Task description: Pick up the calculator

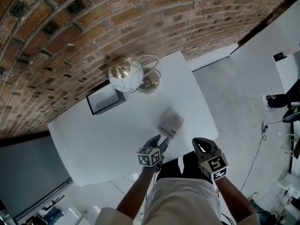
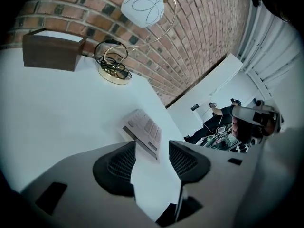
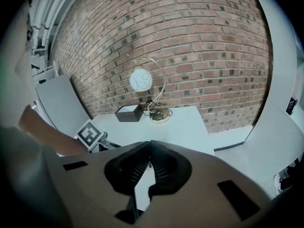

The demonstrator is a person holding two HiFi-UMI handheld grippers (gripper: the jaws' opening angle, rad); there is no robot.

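Observation:
The calculator [image 1: 171, 122] is a light grey slab with rows of keys, lying flat on the white table [image 1: 103, 139] near its front right. In the left gripper view the calculator [image 2: 144, 129] lies just beyond my left gripper [image 2: 152, 146], whose jaws stand wide apart with only bare table between them. In the head view the left gripper [image 1: 161, 140] hangs just short of the calculator's near edge. My right gripper [image 1: 201, 144] is to the right of it, off the table's front edge. In the right gripper view, the right gripper [image 3: 150, 145] has its tips meeting and holds nothing.
A lamp with a white globe [image 1: 125, 75] and brass base [image 1: 149, 81] stands at the table's back by the brick wall. A dark box [image 1: 107, 99] sits left of it. The table's curved right edge [image 1: 213, 121] drops to a pale floor, where a person [image 2: 221, 118] is far off.

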